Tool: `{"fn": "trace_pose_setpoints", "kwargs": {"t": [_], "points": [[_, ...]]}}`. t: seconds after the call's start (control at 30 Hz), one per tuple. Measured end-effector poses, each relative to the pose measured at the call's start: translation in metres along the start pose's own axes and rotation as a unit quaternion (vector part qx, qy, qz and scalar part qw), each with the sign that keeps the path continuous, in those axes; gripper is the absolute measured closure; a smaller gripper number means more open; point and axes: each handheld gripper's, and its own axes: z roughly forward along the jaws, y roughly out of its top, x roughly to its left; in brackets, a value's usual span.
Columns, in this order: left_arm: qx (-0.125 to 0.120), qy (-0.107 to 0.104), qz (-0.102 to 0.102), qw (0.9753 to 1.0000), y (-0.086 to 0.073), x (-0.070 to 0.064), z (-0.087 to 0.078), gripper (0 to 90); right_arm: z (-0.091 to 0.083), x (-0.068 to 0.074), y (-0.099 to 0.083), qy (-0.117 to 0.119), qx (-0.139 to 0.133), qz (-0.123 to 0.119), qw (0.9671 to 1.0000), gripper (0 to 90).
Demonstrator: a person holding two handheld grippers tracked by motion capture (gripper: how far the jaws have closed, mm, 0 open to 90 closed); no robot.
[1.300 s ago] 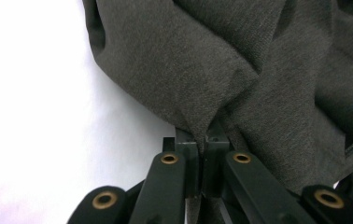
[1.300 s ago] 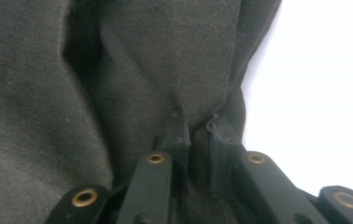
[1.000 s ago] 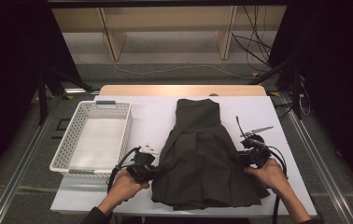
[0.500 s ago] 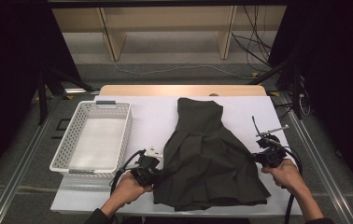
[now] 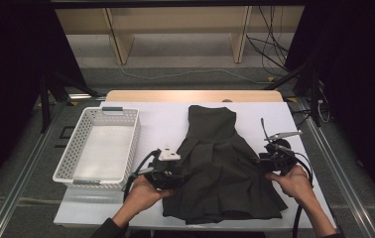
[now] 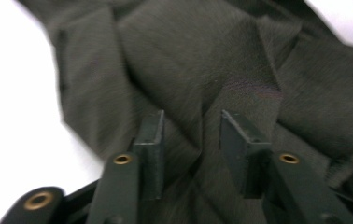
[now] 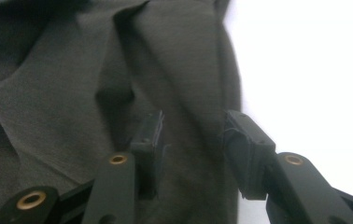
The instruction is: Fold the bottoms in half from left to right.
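A dark dress (image 5: 220, 163) lies flat on the white tabletop (image 5: 165, 119), its narrow top pointing away from the person and its wide skirt spread toward the near edge. The left tongs (image 5: 171, 177) sit at the skirt's left edge, jaws parted with a fold of cloth between them but not pinched. The right tongs (image 5: 264, 162) sit at the skirt's right edge, jaws likewise apart over the fabric. A white basket (image 5: 76, 153) stands to the left, well apart from the dress.
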Motion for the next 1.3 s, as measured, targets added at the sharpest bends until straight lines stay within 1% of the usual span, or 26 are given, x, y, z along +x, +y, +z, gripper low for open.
{"fn": "trace_pose_setpoints", "kwargs": {"t": [0.07, 0.1, 0.13, 0.17, 0.2, 0.27, 0.37, 0.4, 0.47, 0.53, 0.6, 0.67, 0.73, 0.8, 0.87, 0.9, 0.97, 1.03, 1.1, 1.2, 1.3], "points": [[0.012, -0.004, 0.008, 0.9999, 0.002, -0.004, 0.014, 71.4, 0.004, 0.003, 0.0, 0.003, 0.006, -0.004, 1.0, 58.7], [0.014, -0.005, 0.012, 0.9998, 0.003, -0.006, 0.02, 78.4, 0.005, 0.003, 0.0, 0.005, 0.008, -0.006, 0.9999, 58.7], [0.019, -0.014, 0.006, 0.9997, 0.005, -0.006, 0.026, 85.6, 0.007, 0.003, -0.001, 0.008, 0.01, -0.005, 0.9999, 58.5], [0.023, -0.024, 0.0, 0.9994, 0.007, -0.007, 0.032, 87.6, 0.008, 0.003, 0.0, 0.01, 0.011, -0.005, 0.9999, 58.4], [0.031, -0.03, 0.001, 0.999, 0.008, -0.007, 0.04, 88.0, 0.01, 0.002, 0.0, 0.01, 0.014, -0.002, 0.9999, 58.5], [0.053, -0.034, 0.005, 0.998, 0.01, -0.01, 0.056, 88.3, 0.014, 0.001, 0.0, 0.009, 0.018, -0.001, 0.9998, 58.5], [0.078, -0.028, 0.018, 0.9964, 0.003, -0.016, 0.074, 88.3, 0.017, -0.001, -0.001, 0.007, 0.022, 0.0, 0.9997, 58.5], [0.077, -0.025, 0.019, 0.9966, 0.0, -0.017, 0.076, 88.2, 0.017, -0.001, -0.001, 0.006, 0.022, 0.001, 0.9997, 58.5], [0.073, -0.027, 0.015, 0.9969, 0.001, -0.017, 0.074, 87.8, 0.017, -0.002, -0.002, 0.004, 0.018, 0.001, 0.9998, 58.4], [0.057, -0.036, 0.006, 0.9977, 0.005, -0.017, 0.066, 83.7, 0.017, -0.003, -0.001, 0.0, 0.013, 0.003, 0.9999, 58.5], [0.037, -0.041, 0.016, 0.9984, 0.009, -0.02, 0.055, 82.6, 0.016, -0.004, 0.0, 0.001, 0.009, 0.006, 0.9999, 59.2], [0.013, -0.047, 0.021, 0.9986, 0.014, -0.026, 0.043, 82.1, 0.015, -0.005, 0.001, 0.001, 0.006, 0.007, 1.0, 60.3], [-0.004, -0.054, 0.03, 0.9981, 0.02, -0.035, 0.035, 82.3, 0.014, -0.006, 0.001, 0.0, 0.003, 0.008, 1.0, 60.5], [-0.014, -0.056, 0.042, 0.9975, 0.024, -0.044, 0.032, 83.5, 0.014, -0.005, 0.002, 0.0, 0.002, 0.009, 1.0, 60.4], [-0.013, -0.058, 0.044, 0.9972, 0.026, -0.048, 0.038, 84.3, 0.014, -0.005, 0.002, 0.0, 0.003, 0.007, 1.0, 60.3], [-0.007, -0.059, 0.046, 0.9972, 0.026, -0.049, 0.044, 85.1, 0.015, -0.004, 0.002, 0.0, 0.003, 0.007, 1.0, 60.1], [0.014, -0.06, 0.046, 0.9971, 0.026, -0.051, 0.062, 86.4, 0.016, -0.003, 0.002, 0.0, 0.006, 0.003, 1.0, 60.1], [0.03, -0.064, 0.04, 0.9967, 0.025, -0.052, 0.075, 87.8, 0.017, -0.002, 0.002, 0.001, 0.007, 0.002, 1.0, 60.1], [0.047, -0.064, 0.042, 0.996, 0.022, -0.054, 0.086, 88.4, 0.017, -0.001, 0.002, 0.001, 0.008, 0.0, 1.0, 60.1], [0.059, -0.067, 0.044, 0.995, 0.017, -0.055, 0.092, 88.1, 0.018, -0.003, 0.002, 0.002, 0.008, 0.002, 1.0, 60.1], [0.056, -0.073, 0.043, 0.9948, 0.017, -0.055, 0.089, 84.6, 0.019, -0.006, 0.002, 0.002, 0.007, 0.005, 1.0, 59.0]]}}
